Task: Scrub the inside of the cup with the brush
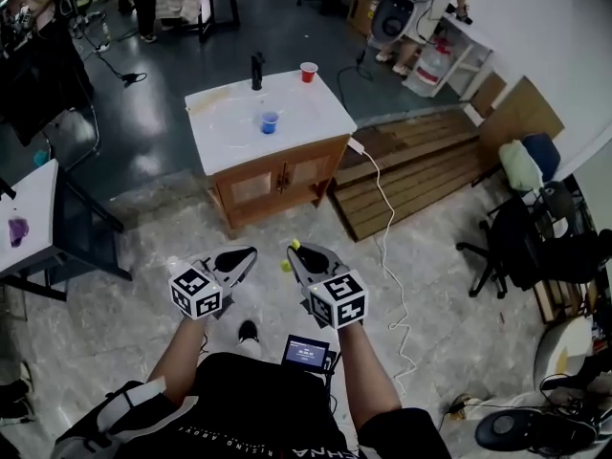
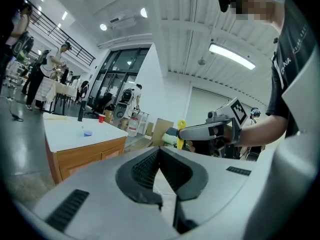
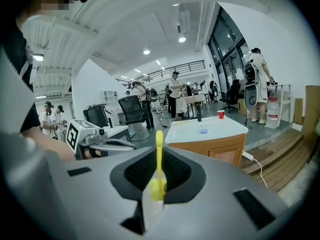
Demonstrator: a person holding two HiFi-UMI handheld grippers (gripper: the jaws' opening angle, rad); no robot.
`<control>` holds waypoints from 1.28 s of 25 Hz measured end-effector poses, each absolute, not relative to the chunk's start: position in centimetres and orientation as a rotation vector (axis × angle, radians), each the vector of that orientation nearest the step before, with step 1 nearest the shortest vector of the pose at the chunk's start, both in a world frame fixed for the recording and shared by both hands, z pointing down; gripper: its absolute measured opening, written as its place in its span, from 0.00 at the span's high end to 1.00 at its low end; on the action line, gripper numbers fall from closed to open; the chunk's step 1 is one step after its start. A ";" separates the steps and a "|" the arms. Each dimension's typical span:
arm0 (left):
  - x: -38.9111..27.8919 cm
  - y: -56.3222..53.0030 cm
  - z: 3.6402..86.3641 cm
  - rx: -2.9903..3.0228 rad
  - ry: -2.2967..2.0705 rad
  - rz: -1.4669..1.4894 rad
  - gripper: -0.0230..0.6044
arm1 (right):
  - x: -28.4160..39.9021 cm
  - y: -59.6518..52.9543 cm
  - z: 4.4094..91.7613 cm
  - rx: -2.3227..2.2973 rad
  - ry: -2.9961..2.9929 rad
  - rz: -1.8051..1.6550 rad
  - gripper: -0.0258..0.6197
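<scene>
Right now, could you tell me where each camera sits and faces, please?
Head view: on the person's head, steeply down at floor and cabinet; forearms, left gripper, right gripper.
Left gripper view: on it, along shut jaws toward the cabinet; right gripper and arm.
Right gripper view: on it, along jaws shut on the yellow brush; left gripper.
All share the cabinet and blue cup.

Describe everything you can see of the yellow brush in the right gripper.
The yellow brush is slim and looks like plastic: a thin straight handle that thickens into a knob low down, with a pale whitish part behind it, nearer the camera, too blurred to tell as bristles. It is clamped between the jaws of the right gripper, running along them with its tip poking out past them. Nothing else touches it. It is held in the air, well short of the sink cabinet.
</scene>
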State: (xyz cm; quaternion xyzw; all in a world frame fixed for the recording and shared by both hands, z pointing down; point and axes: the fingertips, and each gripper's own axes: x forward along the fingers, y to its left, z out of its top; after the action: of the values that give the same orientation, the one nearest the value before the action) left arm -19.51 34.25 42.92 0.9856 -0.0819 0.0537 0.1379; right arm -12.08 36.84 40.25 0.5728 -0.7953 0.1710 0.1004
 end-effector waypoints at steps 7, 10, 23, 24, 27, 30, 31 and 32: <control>-20.8 28.8 41.8 2.854 -0.118 0.110 0.96 | -13.3 31.6 40.1 1.750 -2.313 0.515 0.90; -20.4 27.6 42.4 2.839 -0.086 0.124 0.96 | -12.9 30.7 40.1 1.779 -2.295 0.528 0.90; -15.9 25.8 44.8 2.800 -0.027 0.203 0.96 | -7.1 28.0 42.0 1.842 -2.274 0.613 0.90; -15.3 25.7 44.9 2.805 -0.027 0.223 0.96 | -6.4 27.6 42.2 1.840 -2.279 0.618 0.90; -13.1 25.4 45.0 2.849 -0.014 0.314 0.96 | -4.2 26.2 42.2 1.820 -2.301 0.629 0.90; -10.7 24.2 44.8 2.870 -0.033 0.345 0.96 | -1.9 24.7 42.2 1.788 -2.328 0.629 0.90; -9.9 23.7 44.7 2.875 -0.046 0.347 0.96 | -1.1 24.2 42.4 1.783 -2.341 0.626 0.90; -9.1 23.3 44.6 2.879 -0.058 0.349 0.96 | -0.2 23.6 42.4 1.780 -2.354 0.624 0.90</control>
State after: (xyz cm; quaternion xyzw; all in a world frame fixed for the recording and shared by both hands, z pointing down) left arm -9.06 23.28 44.61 0.9853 -0.0200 0.1195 0.1201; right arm -0.24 23.65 42.43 0.5888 -0.7789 0.2064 0.0627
